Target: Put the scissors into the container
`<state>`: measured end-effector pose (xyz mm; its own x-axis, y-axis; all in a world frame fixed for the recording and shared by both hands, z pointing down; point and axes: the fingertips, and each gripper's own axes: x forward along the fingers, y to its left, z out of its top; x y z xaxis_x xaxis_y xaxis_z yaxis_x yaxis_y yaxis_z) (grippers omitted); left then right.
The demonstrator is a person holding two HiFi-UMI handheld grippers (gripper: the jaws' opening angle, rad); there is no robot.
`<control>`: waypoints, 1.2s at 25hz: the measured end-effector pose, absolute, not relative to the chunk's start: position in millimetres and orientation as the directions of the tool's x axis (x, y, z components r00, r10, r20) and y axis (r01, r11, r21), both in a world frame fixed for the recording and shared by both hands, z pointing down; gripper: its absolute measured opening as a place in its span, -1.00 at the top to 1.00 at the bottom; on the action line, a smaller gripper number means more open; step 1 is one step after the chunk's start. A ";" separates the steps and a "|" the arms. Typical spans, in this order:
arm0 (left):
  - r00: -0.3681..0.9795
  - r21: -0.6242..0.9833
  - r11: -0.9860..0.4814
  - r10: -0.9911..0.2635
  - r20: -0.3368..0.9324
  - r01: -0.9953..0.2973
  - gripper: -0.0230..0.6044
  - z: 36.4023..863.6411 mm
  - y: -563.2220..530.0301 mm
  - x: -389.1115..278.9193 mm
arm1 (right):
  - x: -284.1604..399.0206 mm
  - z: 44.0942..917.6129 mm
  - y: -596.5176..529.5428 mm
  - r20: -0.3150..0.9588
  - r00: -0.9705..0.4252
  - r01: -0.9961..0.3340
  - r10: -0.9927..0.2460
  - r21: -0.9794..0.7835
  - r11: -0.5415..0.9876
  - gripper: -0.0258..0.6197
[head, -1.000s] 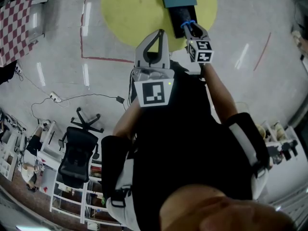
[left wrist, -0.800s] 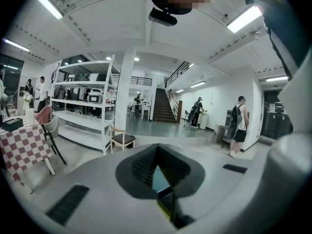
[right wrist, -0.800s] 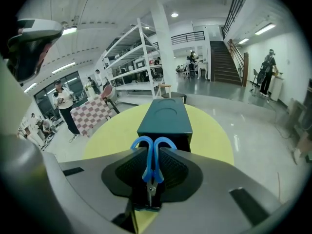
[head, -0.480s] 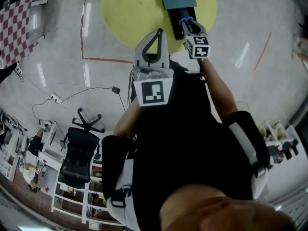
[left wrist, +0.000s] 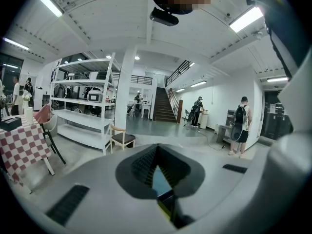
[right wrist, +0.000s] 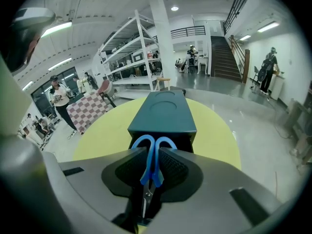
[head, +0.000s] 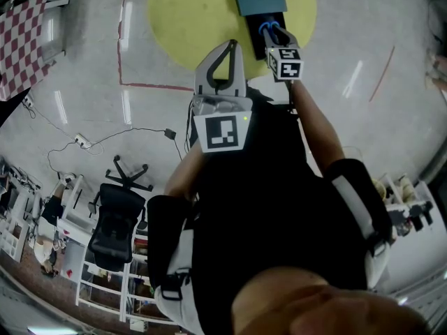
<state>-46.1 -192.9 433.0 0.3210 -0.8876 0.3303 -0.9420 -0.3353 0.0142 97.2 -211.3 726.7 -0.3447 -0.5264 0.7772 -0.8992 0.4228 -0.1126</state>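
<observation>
The right gripper [right wrist: 153, 151] is pinching the blue-handled scissors [right wrist: 148, 164] right at the dark open end of the container [right wrist: 164, 112] on the yellow table [right wrist: 105, 133], the left gripper [left wrist: 157, 149] is idling, pressed together on nothing, so the next move looks to be sliding them in and letting go.

No readable text or numbers anywhere.
</observation>
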 end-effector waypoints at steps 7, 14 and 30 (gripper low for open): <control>0.311 0.013 -0.326 -0.887 0.342 -0.945 0.93 437.7 -204.5 -53.6 | 93.3 744.1 -222.4 0.801 -0.331 -0.901 -0.499 -0.112 0.419 0.68; 0.308 0.016 -0.323 -0.883 0.353 -0.946 0.93 441.2 -214.4 -59.4 | 90.7 757.2 -225.0 0.827 -0.313 -0.903 -0.467 -0.106 0.417 0.68; 0.314 0.067 -0.312 -0.874 0.372 -0.948 0.93 450.8 -241.4 -65.5 | 93.1 780.7 -230.1 0.873 -0.273 -0.912 -0.405 -0.101 0.397 0.68</control>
